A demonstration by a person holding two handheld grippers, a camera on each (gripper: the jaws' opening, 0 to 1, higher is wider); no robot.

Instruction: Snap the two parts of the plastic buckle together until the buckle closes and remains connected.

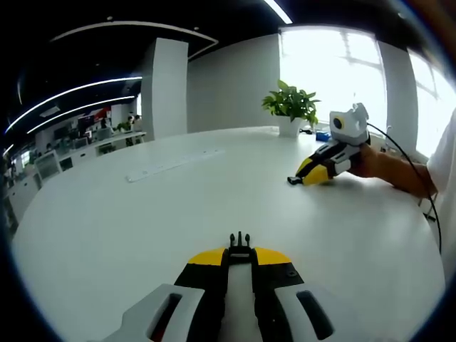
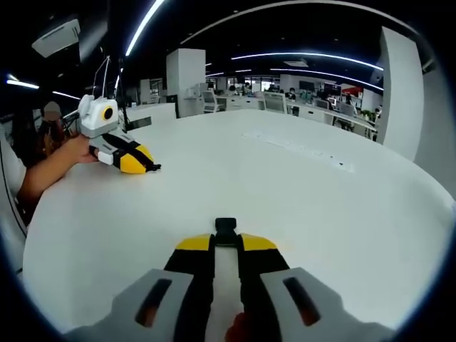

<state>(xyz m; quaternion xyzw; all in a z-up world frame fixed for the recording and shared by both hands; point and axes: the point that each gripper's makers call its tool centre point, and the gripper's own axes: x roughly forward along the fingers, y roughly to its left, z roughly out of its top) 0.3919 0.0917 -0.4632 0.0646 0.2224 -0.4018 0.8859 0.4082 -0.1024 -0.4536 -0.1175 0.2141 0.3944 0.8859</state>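
Left tongs (image 1: 240, 246): jaws pinched together on the pronged buckle half (image 1: 240, 241), black, prongs poking out past the yellow tips, held just over the white bench (image 1: 142, 235). Across the bench the right tongs (image 1: 298, 179) sit low with a hand (image 1: 367, 160) behind them and a small dark piece at the tip. Potted plant (image 1: 291, 107) stands further back, well clear.

Right tongs (image 2: 225, 239): jaws closed on the socket buckle half (image 2: 225, 229), a squarish black block protruding from the tips. Left tongs (image 2: 152, 168) visible far left, well apart from it.

Handling, my read: both halves are small, light, hard plastic, smooth, so they can twist or slip in a pinch grip. Grip looks right as is, on the rear strap end, leaving prongs and socket mouth free. Prongs flex but are the weak spot; don't clamp them. Mating needs a straight, aligned push until it clicks. The two halves are not yet close.
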